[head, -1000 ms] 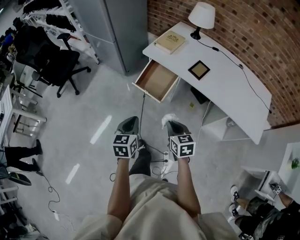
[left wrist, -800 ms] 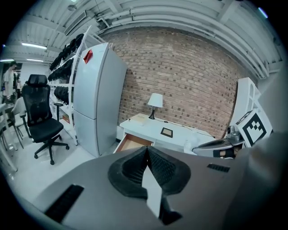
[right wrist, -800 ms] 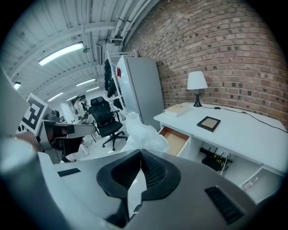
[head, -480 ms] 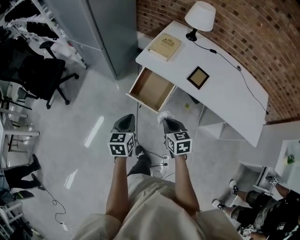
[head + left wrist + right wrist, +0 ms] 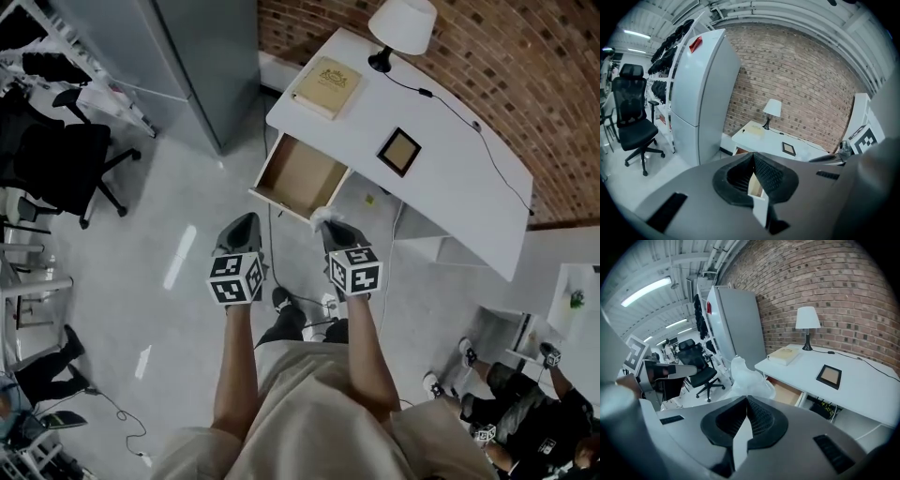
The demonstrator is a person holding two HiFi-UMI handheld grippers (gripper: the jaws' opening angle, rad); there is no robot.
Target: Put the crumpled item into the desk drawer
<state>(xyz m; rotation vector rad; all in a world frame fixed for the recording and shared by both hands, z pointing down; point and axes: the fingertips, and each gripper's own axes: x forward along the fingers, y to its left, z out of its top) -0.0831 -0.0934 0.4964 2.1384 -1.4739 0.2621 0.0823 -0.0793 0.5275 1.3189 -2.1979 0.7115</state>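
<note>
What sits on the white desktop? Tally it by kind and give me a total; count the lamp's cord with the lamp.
Lamp: 1
Book: 1
Picture frame: 1
Total: 3

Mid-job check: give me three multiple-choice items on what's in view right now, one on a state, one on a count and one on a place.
1. The desk drawer is:
A. shut
B. pulled open
C. lying out on the floor

2. Leaving the cable aside, how many things are on the desk top?
A. one
B. three
C. five

3. Where is the crumpled item?
A. in the drawer
B. on the desk top
C. between the jaws of the right hand-held gripper

Answers:
1 B: the head view looks down onto its bare wooden bottom.
2 B: a lamp, a book and a picture frame.
3 C: in the right gripper view the white wad sticks out past the closed jaws.
</note>
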